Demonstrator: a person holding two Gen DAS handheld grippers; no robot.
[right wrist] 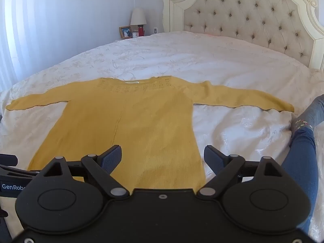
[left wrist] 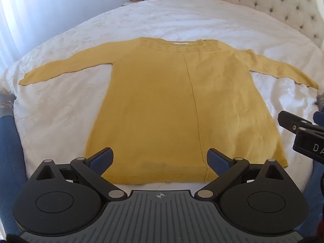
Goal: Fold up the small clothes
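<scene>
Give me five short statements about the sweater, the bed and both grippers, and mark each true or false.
1. The yellow sweater lies flat with both sleeves spread out. True.
2. The left gripper is clamped on the hem. False: its jaws stand open, holding nothing.
3. The right gripper is open. True.
4. The sweater lies on a wooden table. False: it lies on a white bedspread.
5. A tufted headboard stands behind the bed. True.

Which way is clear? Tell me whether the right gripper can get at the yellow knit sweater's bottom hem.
Probably yes: the right gripper is open above the yellow knit sweater, and nothing lies over its bottom hem.
</scene>
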